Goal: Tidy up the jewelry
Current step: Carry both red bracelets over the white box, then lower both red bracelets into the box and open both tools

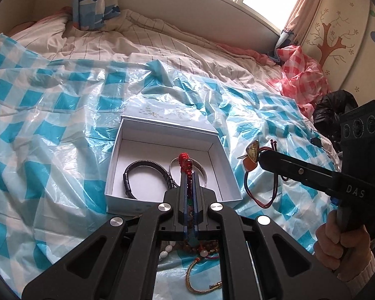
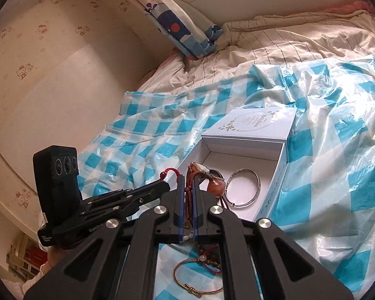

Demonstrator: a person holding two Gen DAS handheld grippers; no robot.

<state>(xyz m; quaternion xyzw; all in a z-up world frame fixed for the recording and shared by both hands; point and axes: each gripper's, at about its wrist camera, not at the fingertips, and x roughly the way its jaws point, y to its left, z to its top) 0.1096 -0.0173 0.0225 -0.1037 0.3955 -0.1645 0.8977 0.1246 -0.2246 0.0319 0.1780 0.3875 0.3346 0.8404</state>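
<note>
Both claws are clenched on jewelry above an open white box [image 1: 162,135] that sits on a blue-checked plastic sheet [image 1: 50,130] spread over a bed.

Left claw [image 1: 188,175]: its jaws are pressed nearly together on a red bead string [image 1: 185,163], whose beads poke out just past the fingertips. In its own view the tips hang over the box's near edge. Inside the box lie a black bracelet [image 1: 147,175] on the left and a silver bangle [image 2: 243,188] on the right, side by side, the bangle partly hidden behind the beads.

Right claw [image 2: 187,182]: its jaws are closed on a red-brown cord [image 2: 187,200] that runs between the fingers. From the tip hangs an amber pendant [image 1: 253,150] with an orange stone below it, and the cord loops down under the fingers. Seen from the left wrist, this claw comes in from the right, its tip just beside the box's right wall and above the sheet. A hand [image 1: 337,245] grips its handle.

More jewelry lies on the sheet near the person, under both claws: a gold bracelet [image 2: 195,282], white beads [image 1: 166,250] and red cords.
</note>
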